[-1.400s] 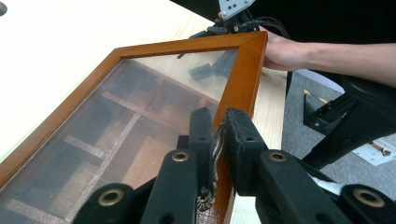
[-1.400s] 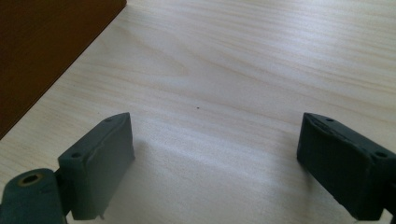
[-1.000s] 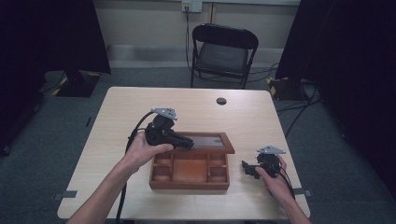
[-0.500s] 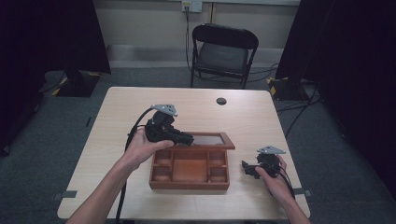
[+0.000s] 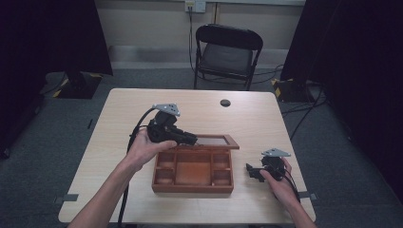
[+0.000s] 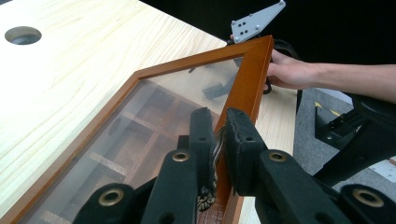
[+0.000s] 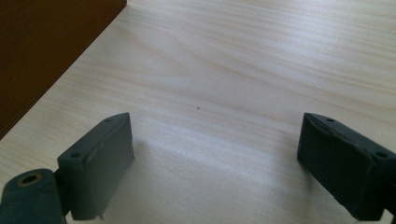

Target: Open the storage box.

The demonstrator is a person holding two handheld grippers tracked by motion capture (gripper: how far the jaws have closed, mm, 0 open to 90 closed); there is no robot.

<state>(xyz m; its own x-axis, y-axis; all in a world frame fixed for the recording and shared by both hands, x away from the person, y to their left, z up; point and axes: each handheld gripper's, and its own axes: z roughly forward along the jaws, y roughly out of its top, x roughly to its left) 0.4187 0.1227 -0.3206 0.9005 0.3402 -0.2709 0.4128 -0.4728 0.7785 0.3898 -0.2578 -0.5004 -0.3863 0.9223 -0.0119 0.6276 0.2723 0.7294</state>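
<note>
Lid-work is the step in hand: the left gripper (image 5: 189, 138) has its jaws pinched nearly together on the front rail of the glass-paned lid (image 6: 140, 121) of a wooden box (image 5: 192, 183), at a small metal clasp (image 6: 212, 154) that sits between the pads in the left gripper view. The box rests near the middle of the table (image 5: 119, 118), slightly toward the near edge, its compartments open to the high view. The lid stands raised on its far hinge, tilted back behind the tray. Whether the lid is on its way up or down cannot be told from one moment.

The right gripper (image 5: 254, 172) rests on the table to the right of the box, apart from it, jaws spread wide with nothing between them; bare wood grain lies between its fingers (image 7: 100, 163) in the right gripper view.

The next move likely calls for swinging the lid along its hinge arc without letting the thin rail slip from the narrow grip. Steadying the box with the idle right gripper would probably help, since the box could slide or tip.

No brand, label or legible writing shows on the box, the grippers or the table. A black chair (image 5: 227, 54) stands beyond the far edge, and a dark round hole (image 5: 225, 102) marks the tabletop near it.
</note>
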